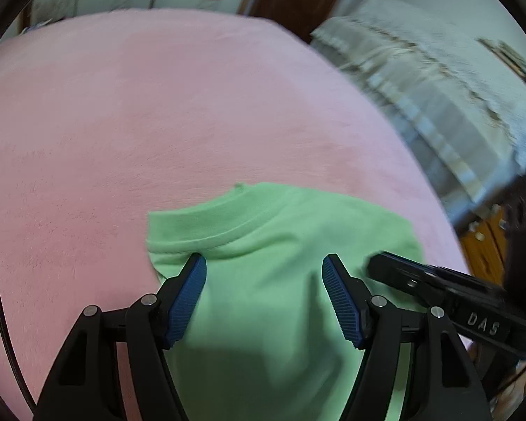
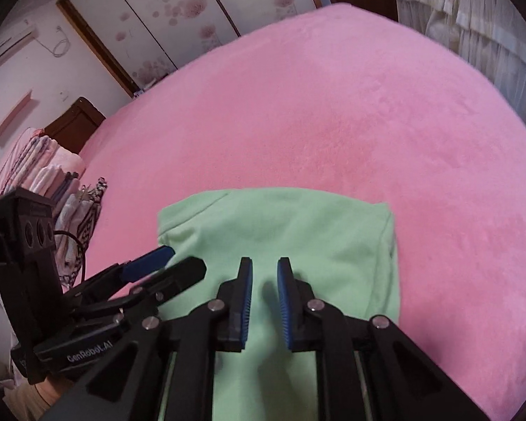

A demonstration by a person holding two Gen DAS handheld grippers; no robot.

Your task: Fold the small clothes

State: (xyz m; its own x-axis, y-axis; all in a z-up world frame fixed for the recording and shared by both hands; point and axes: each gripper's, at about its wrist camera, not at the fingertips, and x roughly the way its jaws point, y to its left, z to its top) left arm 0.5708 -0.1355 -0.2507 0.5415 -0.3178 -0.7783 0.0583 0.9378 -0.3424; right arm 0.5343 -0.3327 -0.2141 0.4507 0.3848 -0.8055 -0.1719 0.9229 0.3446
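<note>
A light green T-shirt (image 1: 284, 245) lies folded into a narrow shape on the pink blanket (image 1: 157, 122), its collar toward the far end. My left gripper (image 1: 264, 261) is open above the shirt near the collar, holding nothing. The right gripper's black body (image 1: 438, 287) reaches in from the right beside it. In the right wrist view the shirt (image 2: 291, 231) lies flat below my right gripper (image 2: 264, 266), whose jaws stand a narrow gap apart with no cloth between them. The left gripper (image 2: 172, 259) shows at the shirt's left edge.
The pink blanket (image 2: 333, 105) covers the whole bed. A stack of folded clothes (image 2: 56, 182) sits at the bed's left edge. White curtains (image 2: 473, 17) hang at the far right. A wardrobe with floral doors (image 2: 164, 10) stands behind the bed.
</note>
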